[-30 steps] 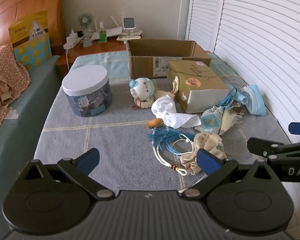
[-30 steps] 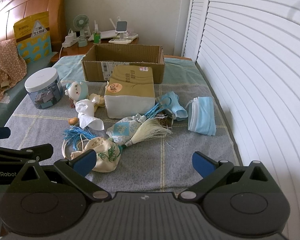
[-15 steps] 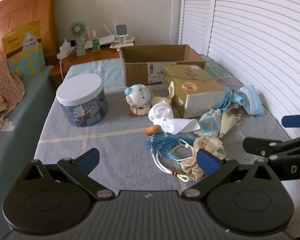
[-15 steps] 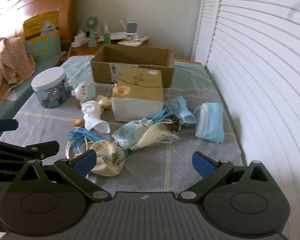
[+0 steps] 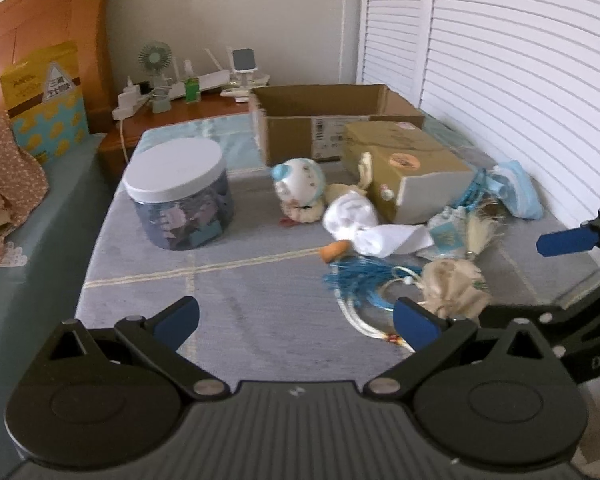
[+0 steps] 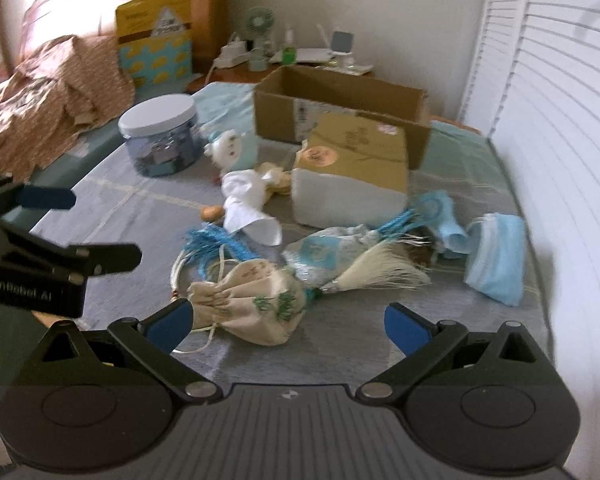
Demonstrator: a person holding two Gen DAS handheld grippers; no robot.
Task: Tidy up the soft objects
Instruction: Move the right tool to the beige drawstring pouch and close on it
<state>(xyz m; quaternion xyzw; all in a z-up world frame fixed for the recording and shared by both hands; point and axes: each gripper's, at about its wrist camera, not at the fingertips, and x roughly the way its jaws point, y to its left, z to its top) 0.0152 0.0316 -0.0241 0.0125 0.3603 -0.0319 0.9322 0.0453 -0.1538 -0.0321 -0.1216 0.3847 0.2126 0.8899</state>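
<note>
left wrist view: the grey blanket [image 5: 228, 280] covers the surface ahead of both tongs. an open cardboard box [image 5: 324, 120] stands at the far edge, a tan carton [image 5: 412, 168] just in front of it. a white-lidded jar [image 5: 180, 196] sits ahead-left of the left gripper [image 5: 296, 320], whose jaws are spread with nothing between them. right wrist view: the right gripper [image 6: 288, 324] is likewise spread and empty. a cream drawstring pouch [image 6: 260, 300] lies just ahead of its left finger, a blue face mask [image 6: 496, 260] ahead-right, a white sock [image 6: 248, 204] beyond, near a small plush doll [image 6: 236, 148].
</note>
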